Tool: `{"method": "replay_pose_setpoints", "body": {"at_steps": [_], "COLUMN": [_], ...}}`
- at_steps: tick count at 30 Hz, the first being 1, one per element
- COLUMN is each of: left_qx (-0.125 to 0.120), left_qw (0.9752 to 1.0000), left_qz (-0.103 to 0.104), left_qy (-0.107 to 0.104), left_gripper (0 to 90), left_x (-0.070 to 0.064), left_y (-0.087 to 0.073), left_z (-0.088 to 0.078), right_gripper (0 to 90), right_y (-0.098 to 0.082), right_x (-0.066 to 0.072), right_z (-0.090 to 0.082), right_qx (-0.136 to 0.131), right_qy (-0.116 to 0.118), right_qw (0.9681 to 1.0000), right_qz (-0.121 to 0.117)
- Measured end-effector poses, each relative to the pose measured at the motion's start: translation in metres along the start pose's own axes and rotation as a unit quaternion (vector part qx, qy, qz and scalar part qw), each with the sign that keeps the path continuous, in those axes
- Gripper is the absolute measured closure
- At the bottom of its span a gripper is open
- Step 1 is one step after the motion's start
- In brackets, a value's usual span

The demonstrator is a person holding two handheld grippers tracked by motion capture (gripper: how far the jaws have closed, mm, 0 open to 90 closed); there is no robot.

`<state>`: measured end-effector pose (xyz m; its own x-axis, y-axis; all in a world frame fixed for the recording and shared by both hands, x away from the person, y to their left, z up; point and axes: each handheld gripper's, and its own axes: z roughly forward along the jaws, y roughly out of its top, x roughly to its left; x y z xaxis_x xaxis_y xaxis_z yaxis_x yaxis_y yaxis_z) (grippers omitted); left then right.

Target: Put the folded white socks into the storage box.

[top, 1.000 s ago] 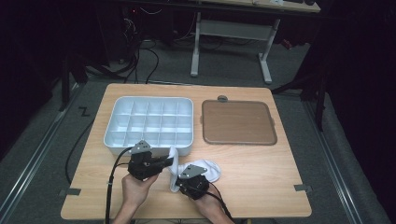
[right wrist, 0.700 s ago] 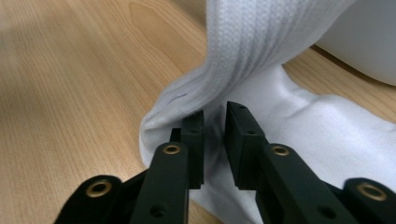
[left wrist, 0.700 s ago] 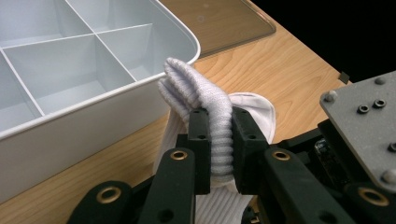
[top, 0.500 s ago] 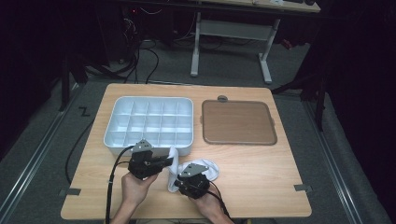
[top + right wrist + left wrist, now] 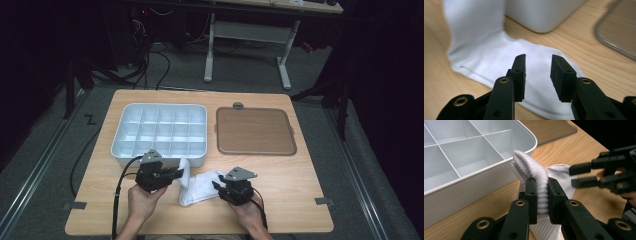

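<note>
my left gripper (image 5: 541,195) is clamped on the ribbed cuff of the white sock (image 5: 200,187), which arches up between its pads just beside the rim of the white divided tray (image 5: 125,145). my right gripper (image 5: 537,72) has just been opening; its jaws stand apart with nothing pinched, the sock's flat end lying on the table (image 5: 300,190) under them.

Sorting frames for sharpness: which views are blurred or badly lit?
High view: table evenly lit, surroundings dark. Left gripper view: sock crisp, right gripper smeared. Right gripper view: jaws sharp, sock and divided tray soft, out of focus.
</note>
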<state>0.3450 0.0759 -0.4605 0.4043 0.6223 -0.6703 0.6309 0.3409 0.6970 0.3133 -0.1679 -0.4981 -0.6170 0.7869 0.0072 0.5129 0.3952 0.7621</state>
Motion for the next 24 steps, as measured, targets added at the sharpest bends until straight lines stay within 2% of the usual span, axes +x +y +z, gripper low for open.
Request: {"method": "replay_pose_setpoints", "body": {"at_steps": [6,9,11,16,24], "left_qx": [0.000,0.001,0.000,0.003,0.009], "left_qw": [1.0000,1.0000,1.0000,1.0000,0.9999], "left_qz": [-0.001,0.000,-0.001,0.001,0.003], "left_qy": [0.002,0.003,0.002,0.002,-0.006], "left_gripper": [80.5,80.5,80.5,80.5,80.5], "left_x": [0.000,0.000,0.000,-0.001,-0.006], "left_y": [0.000,0.000,0.000,-0.001,-0.005], "left_z": [0.001,0.000,0.001,0.001,0.005], "right_gripper": [63.1,62.9,63.6,73.6,83.2], "right_y": [-0.008,-0.012,-0.015,-0.022,-0.028], "right_x": [-0.024,-0.032,-0.035,-0.040,-0.035], "right_z": [-0.009,-0.007,-0.004,0.002,0.006], "right_qx": [0.004,0.014,0.022,0.038,0.045], "right_qy": [-0.040,-0.046,-0.044,-0.028,-0.011], "right_qw": [0.9989,0.9984,0.9982,0.9977,0.9977], "right_qz": [0.023,0.030,0.035,0.048,0.049]}}
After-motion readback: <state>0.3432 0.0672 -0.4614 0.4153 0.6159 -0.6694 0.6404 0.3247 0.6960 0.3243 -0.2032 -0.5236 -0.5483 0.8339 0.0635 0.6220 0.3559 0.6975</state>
